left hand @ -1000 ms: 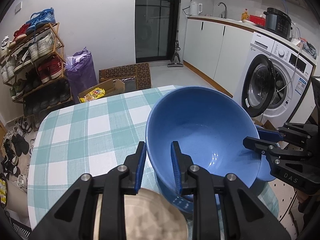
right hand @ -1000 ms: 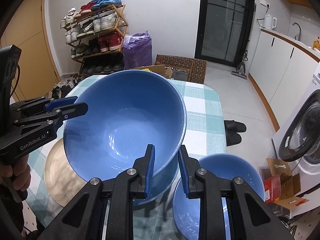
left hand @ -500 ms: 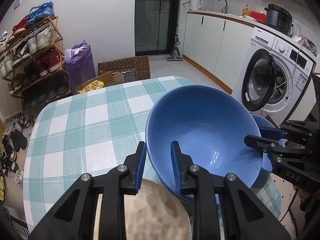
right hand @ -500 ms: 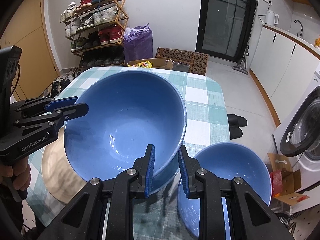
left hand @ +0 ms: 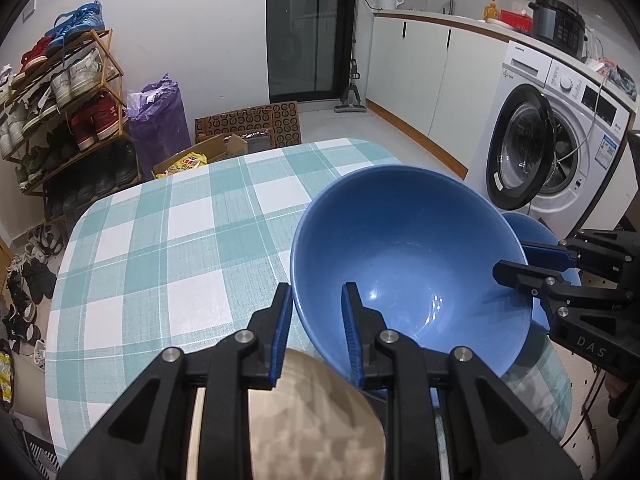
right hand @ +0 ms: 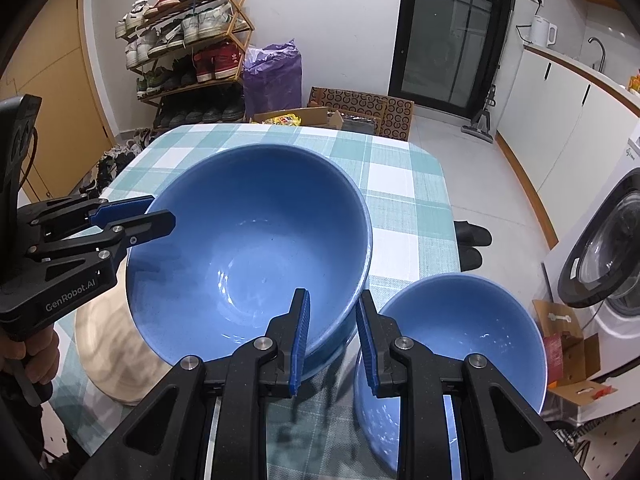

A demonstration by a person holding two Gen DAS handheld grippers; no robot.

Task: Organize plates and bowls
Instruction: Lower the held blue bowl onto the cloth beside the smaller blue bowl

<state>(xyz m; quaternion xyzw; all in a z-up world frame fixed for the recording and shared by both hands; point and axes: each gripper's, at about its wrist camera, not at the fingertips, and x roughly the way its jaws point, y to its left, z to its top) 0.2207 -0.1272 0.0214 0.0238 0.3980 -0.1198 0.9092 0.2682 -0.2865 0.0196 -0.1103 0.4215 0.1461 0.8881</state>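
large blue bowl (left hand: 408, 256), deep and glossy, sits over the near right part of the checked table (left hand: 160, 264), its rim straddled on two opposite sides. left gripper (left hand: 316, 326) has one finger inside the bowl and one outside, the wall between them (whether the pads actually press it, i cannot tell). right gripper (right hand: 332, 334) does the same on the far side, and again the contact is unclear. under the big bowl's base shows a sliver of another blue piece. just beside it, toward the washing machine (left hand: 560, 160), rests a smaller blue bowl (right hand: 460, 344). on the other side lies a beige plate (right hand: 116, 356), flat on the cloth, blurred. shoe rack (right hand: 188, 48) stands against the back wall.
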